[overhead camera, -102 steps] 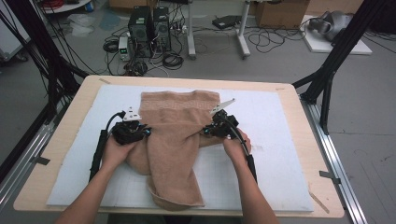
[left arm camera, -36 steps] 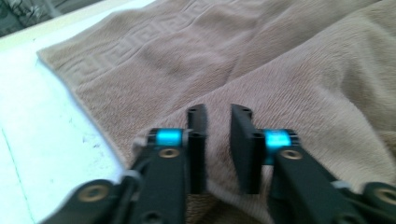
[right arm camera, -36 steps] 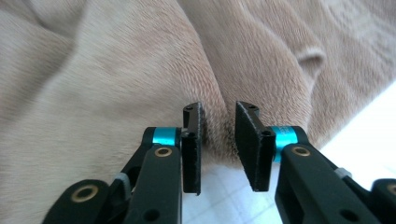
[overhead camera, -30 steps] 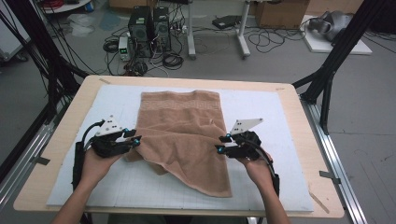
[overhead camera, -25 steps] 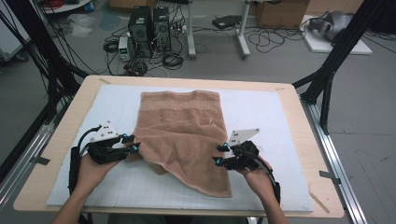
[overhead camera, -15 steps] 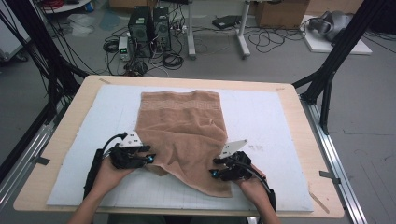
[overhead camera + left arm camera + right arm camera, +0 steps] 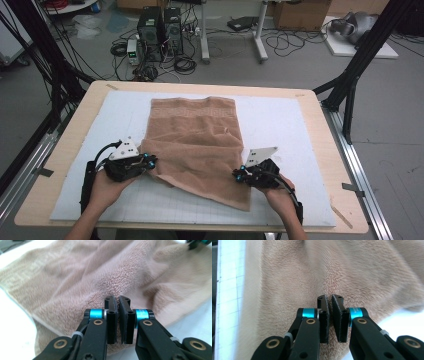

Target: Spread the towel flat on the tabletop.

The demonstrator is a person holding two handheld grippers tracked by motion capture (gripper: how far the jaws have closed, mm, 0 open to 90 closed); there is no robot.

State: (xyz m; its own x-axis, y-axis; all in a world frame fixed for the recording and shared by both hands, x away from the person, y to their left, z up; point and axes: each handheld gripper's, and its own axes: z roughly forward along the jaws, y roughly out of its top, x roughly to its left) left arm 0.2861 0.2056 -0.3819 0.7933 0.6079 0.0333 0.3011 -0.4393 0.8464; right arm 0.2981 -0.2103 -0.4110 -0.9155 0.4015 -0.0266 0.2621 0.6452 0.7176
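Tan towel (image 7: pixel 197 137), no writing legible

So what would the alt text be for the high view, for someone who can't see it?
A person's two hands each hold a tool, left tool and right tool, shut on the near edges of a tan towel lying on a white mat.

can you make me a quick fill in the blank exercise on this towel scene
1. The cloth on the white mat is a ____ towel.
2. The left hand-held gripper has its jaws ____ on the towel's edge.
3. The right hand-held gripper grips the towel's ____ near corner.
4. The towel's far edge lies ____ on the mat.

Missing words: tan; shut; right; flat
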